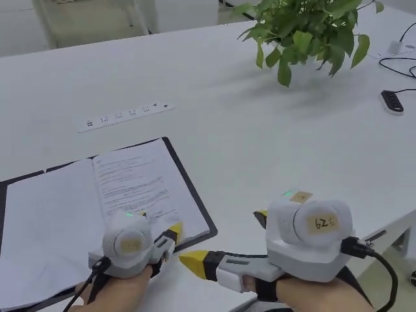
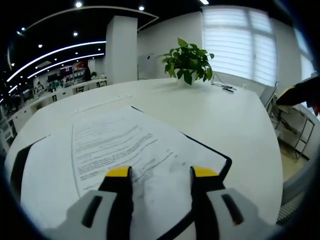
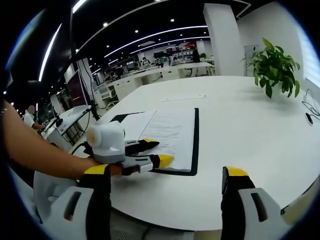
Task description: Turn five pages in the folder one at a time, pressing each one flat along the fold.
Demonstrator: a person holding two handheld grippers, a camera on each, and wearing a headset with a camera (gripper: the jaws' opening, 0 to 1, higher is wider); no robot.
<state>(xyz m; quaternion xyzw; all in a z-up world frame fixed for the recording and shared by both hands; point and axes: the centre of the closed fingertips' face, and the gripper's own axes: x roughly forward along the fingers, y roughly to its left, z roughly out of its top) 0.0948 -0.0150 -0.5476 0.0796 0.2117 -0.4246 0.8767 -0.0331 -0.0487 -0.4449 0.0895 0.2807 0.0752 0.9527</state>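
Hovering over the folder's (image 1: 196,203) near right corner, the left hand-held gripper (image 1: 168,239) has its yellow-tipped jaws parted to a medium gap with nothing between them. In the left gripper view the left hand-held gripper (image 2: 161,175) sits low over the printed page (image 2: 125,145); whether the tips touch the paper, cannot tell.

Folder lies open and flat on the white counter (image 1: 260,136), black cover showing as a thin border round the sheets. Printed page (image 1: 140,179) is on the folder's right half. The left page (image 1: 45,221) on the other half looks mostly blank. The fold runs between them, from the folder's far edge to its near edge.

The right hand-held gripper (image 1: 227,240) is off the folder, just beyond its near right corner, above bare counter, jaws spread wide, empty. Right gripper view: the right hand-held gripper (image 3: 166,172) points toward the folder (image 3: 196,142), with the left hand-held gripper (image 3: 156,152) at the folder's near edge and a bare forearm (image 3: 35,150) behind it.

A hand (image 1: 117,289) grips each tool from below.

Power strip (image 1: 127,116) lies on the counter just past the folder's far edge. Potted plant (image 1: 305,32) stands well beyond the folder, far right of it; also seen in the left gripper view (image 2: 189,61) and the right gripper view (image 3: 272,67).
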